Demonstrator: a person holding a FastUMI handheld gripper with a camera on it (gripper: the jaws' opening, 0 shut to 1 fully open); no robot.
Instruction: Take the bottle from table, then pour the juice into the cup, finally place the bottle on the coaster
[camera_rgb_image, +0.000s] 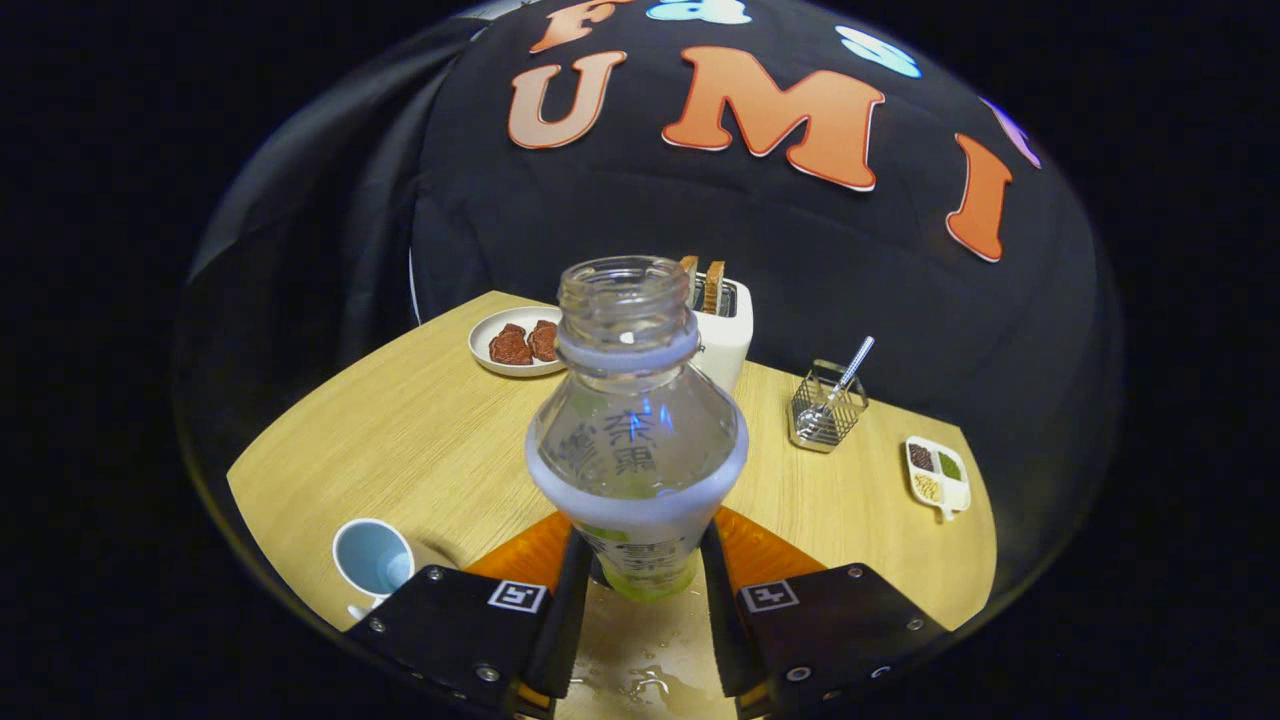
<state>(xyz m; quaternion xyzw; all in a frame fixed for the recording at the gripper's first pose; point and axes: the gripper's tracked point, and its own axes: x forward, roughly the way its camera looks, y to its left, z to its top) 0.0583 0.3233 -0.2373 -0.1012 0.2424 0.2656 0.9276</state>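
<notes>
A clear plastic bottle (637, 420) with no cap stands upright between my fingers, a white label band around its waist and a little green juice at its base. My gripper (640, 560) is shut on the bottle's lower body, both orange fingers (530, 552) pressing its sides. A white cup (373, 560) with a pale blue inside stands on the wooden table (420, 430) just left of my left finger, upright. Wet patches (640, 680) glisten on the table below the bottle, between the finger bases.
Beyond the bottle a white toaster (725, 340) holds toast slices. A white plate (515, 342) with reddish-brown pieces sits at the far left. To the right are a wire basket (825, 412) with a spoon and a small divided dish (937, 475).
</notes>
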